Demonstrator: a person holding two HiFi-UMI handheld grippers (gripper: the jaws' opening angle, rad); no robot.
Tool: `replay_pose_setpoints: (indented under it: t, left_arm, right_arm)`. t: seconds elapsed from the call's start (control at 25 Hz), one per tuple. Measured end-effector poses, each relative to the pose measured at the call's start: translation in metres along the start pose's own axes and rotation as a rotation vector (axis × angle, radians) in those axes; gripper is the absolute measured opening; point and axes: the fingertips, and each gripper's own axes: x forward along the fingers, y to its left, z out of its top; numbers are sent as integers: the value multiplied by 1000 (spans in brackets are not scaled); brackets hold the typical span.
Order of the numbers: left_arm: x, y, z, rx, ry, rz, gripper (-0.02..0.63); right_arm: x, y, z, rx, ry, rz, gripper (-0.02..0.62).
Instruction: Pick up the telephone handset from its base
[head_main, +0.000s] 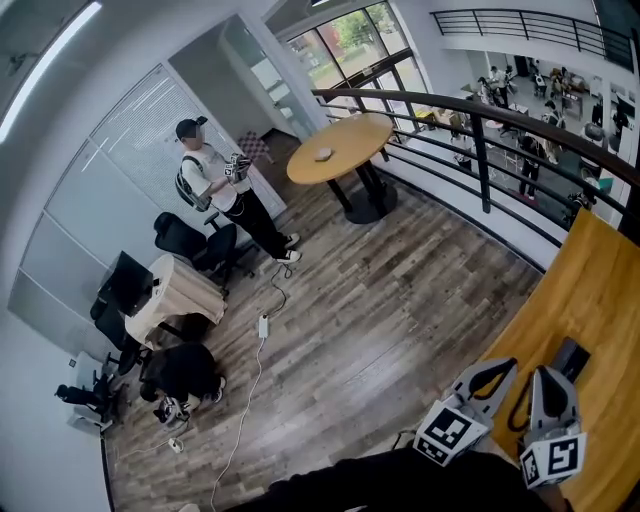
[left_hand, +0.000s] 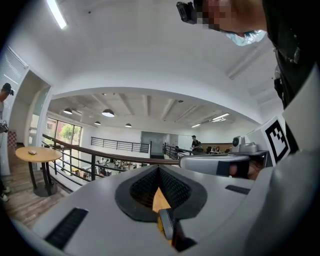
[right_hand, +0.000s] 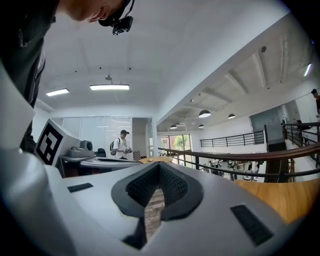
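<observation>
No telephone or handset can be made out for sure. A small dark object (head_main: 571, 357) lies on the orange wooden tabletop (head_main: 595, 300) at the lower right, partly behind my right gripper; what it is I cannot tell. My left gripper (head_main: 503, 366) and right gripper (head_main: 548, 373) are side by side at the table's near edge, pointing roughly level. In the left gripper view the left gripper (left_hand: 159, 168) has its jaws meeting at the tips, with nothing held. The right gripper (right_hand: 159, 165) is likewise shut and empty in its own view.
A curved dark railing (head_main: 480, 130) runs behind the table. A round wooden table (head_main: 340, 148) stands far off on the plank floor. A person (head_main: 215, 185) stands near the white wall. Black chairs (head_main: 190, 240), a small desk (head_main: 175, 290) and a floor cable (head_main: 262, 330) are at the left.
</observation>
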Motion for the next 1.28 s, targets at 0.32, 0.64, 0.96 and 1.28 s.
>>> replay_pose_setpoints:
  t: [0.32, 0.64, 0.96, 1.28]
  left_arm:
    - [25, -30, -11, 6, 77, -28, 5]
    - [34, -46, -27, 6, 146, -42, 5]
    - [44, -45, -29, 18, 138, -43, 5]
    - [77, -35, -11, -5, 28, -140, 3]
  right_arm:
    - [-9, -17, -3, 101, -19, 64, 17]
    - [-15, -30, -22, 166, -14, 96, 17]
    - [-17, -31, -32, 179, 4, 93, 17]
    - [-15, -50, -15, 89, 5, -19, 17]
